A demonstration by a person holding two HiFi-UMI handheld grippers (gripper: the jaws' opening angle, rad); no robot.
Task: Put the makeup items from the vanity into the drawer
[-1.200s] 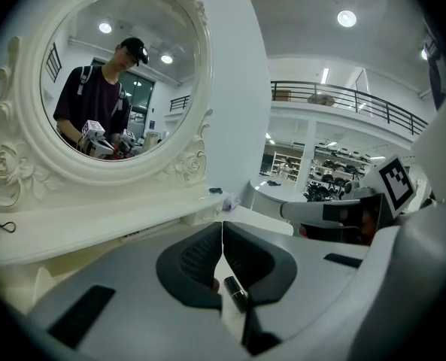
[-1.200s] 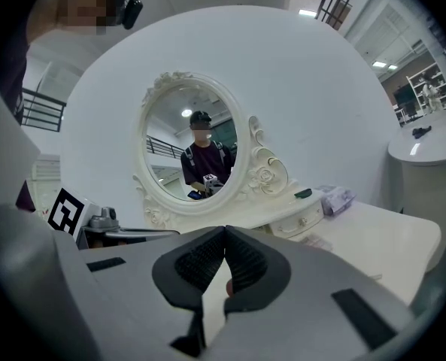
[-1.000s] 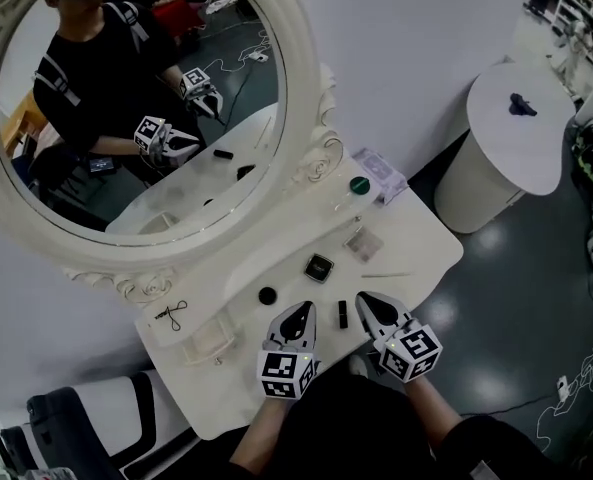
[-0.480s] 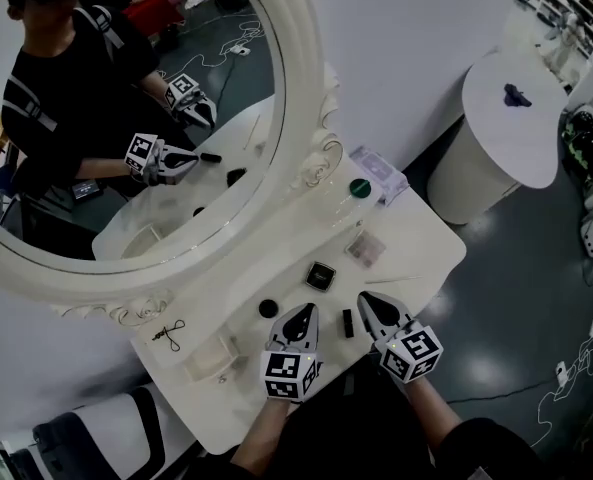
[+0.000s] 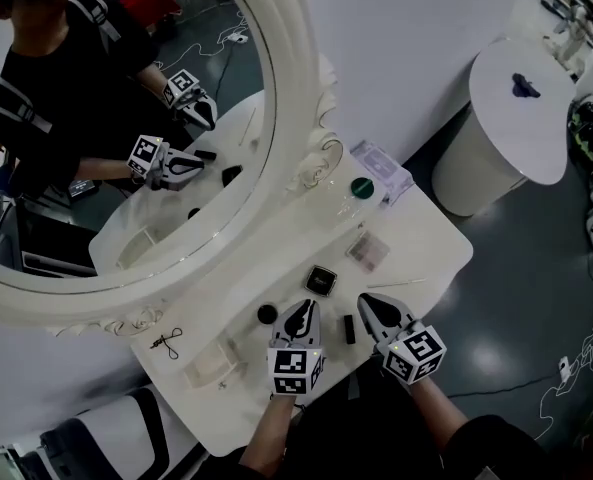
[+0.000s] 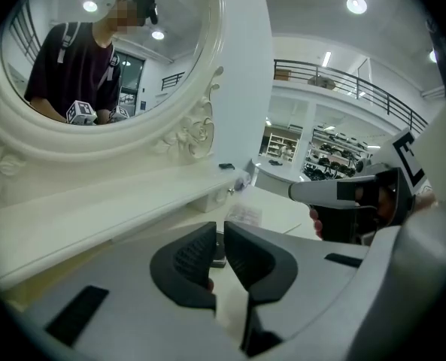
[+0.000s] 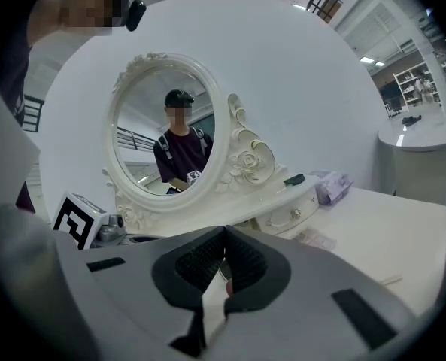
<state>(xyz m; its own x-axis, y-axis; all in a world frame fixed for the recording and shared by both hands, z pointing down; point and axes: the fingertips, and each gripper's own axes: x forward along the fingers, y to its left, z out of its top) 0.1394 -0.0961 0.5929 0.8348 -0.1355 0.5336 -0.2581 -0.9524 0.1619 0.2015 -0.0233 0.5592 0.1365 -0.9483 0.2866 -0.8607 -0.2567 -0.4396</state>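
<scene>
Left gripper: the left gripper (image 5: 303,310) hangs over the front of the worktop (image 5: 428,246); its fingers (image 6: 183,265) are pressed together with nothing between them.
Right gripper: the right gripper (image 5: 368,304) is just beside it, and its fingers (image 7: 196,265) are likewise closed and empty.
Makeup items: all are out on the worktop. A black tube (image 5: 349,329) (a lipstick, by the look) lies between the two grippers. A square compact (image 5: 321,280) sits just beyond them, a small round pot (image 5: 267,314) is to the left, and a clear palette (image 5: 366,250) and a thin stick (image 5: 396,284) are further right.
Drawer: a small drawer (image 7: 292,216) with a knob sits under the raised shelf at the foot of the mirror (image 5: 126,118). It looks shut, so it likely needs opening first.
Black tube: probably light, hard and smooth. It may roll or squirt out of a pinch, so take it across the middle of its length.
Compact: flat, stiff and glossy. Grip two opposite edges — not the lid face.
Round pot: small and low, so the fingers must reach right down to the worktop on either side.
Clear palette: thin brittle plastic, so hold it lightly by its long edges.
Thin stick: very slight and the hardest to lift — pinch it mid-length.
</scene>
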